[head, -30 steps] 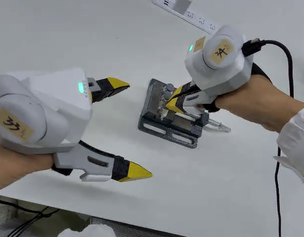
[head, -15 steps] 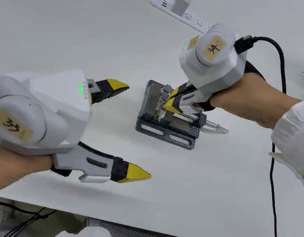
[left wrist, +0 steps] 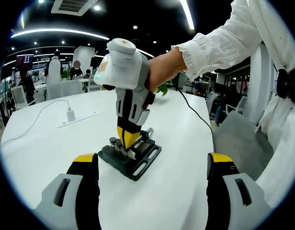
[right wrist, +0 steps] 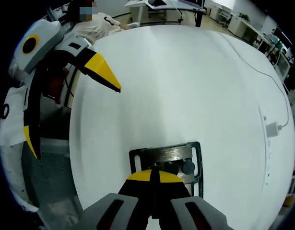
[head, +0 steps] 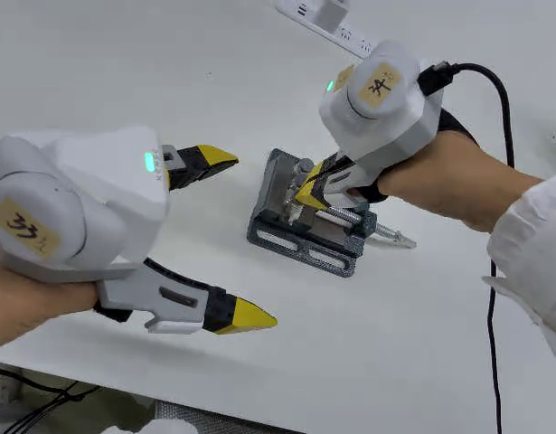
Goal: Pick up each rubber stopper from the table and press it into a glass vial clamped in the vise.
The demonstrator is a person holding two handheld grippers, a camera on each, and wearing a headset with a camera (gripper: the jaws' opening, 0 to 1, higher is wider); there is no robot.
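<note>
In the head view the left gripper [head: 237,237] hovered over the white table [head: 124,81] with its jaws spread wide. The vise [head: 305,249] sat ahead of its yellow tips and well apart from them. The right gripper [head: 306,192] pointed down into the vise with its jaws drawn together, and a grey stopper [head: 305,165] stood just beside those tips. A black cable [head: 504,136] ran from the back of the right gripper, and a power strip [head: 336,20] lay well beyond it. In the left gripper view the left gripper's own two jaws stood far apart, with the vise ahead of them and between their lines. The right gripper stood upright over the vise, its closed yellow tips at the top of the clamp. A small capped vial [left wrist: 112,142] rose just beside those tips, too small to make out further. A white charger [left wrist: 70,115] lay on the table beyond the left jaw, and a white sleeve [left wrist: 219,43] reached in behind the right gripper. In the right gripper view the right gripper's own jaws met in a thin seam directly over the vise. Whether anything was pinched between them could not be told. The grey stopper sat in the clamp just beside the tip on the right jaw's side. The left gripper entered from the left, jaws wide, well apart from the vise.
</note>
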